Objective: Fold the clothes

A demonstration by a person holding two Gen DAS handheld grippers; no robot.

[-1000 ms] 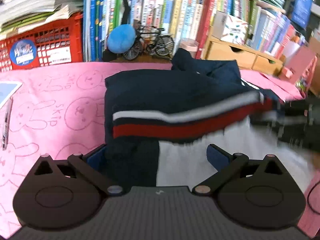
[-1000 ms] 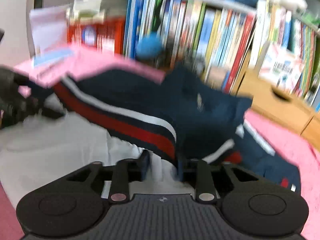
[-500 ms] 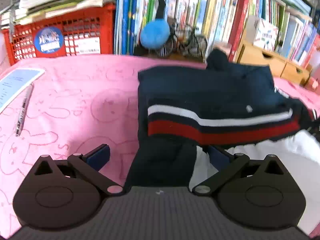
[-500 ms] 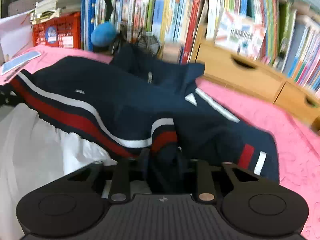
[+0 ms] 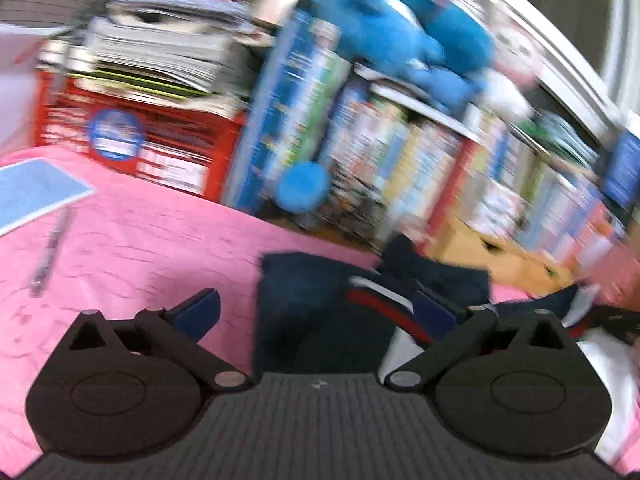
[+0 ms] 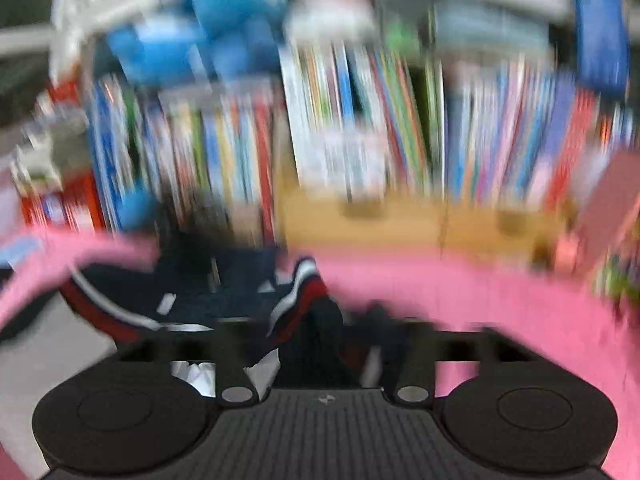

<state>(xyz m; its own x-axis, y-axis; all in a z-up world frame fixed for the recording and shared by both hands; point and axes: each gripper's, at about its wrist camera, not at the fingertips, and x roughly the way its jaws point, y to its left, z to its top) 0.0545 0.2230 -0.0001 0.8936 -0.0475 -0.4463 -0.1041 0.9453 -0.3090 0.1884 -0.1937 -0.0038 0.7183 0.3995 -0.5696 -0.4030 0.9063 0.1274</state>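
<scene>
Since half a second ago both my cameras have tipped upward, so the navy jacket (image 5: 320,308) now sits low in each frame and the bookshelf fills the top; both views are smeared with motion blur.

Through my left wrist camera the jacket lies on the pink cloth (image 5: 140,248) at lower centre, its red and white stripe (image 5: 380,300) running toward the lower right, with white fabric showing under it at the right edge. My left gripper (image 5: 316,312) is spread wide, its blue pads (image 5: 198,312) well apart, with the jacket in the gap between them; I cannot tell whether either pad touches the cloth.

Through my right wrist camera the jacket (image 6: 208,296) spreads across the lower left, and a striped fold of it bunches up right in front of my right gripper (image 6: 324,344). Its fingers stand close together with dark fabric between them, so it looks pinched on the jacket, though blur hides the fingertips.

Further out in the left view, a blue sheet of paper (image 5: 32,192) and a pen (image 5: 48,256) lie on the pink cloth at the left. Behind them stand a red crate (image 5: 160,140) piled with papers, a blue ball (image 5: 304,192), rows of books (image 5: 420,160) and a blue plush toy (image 5: 420,40) at the top.
</scene>
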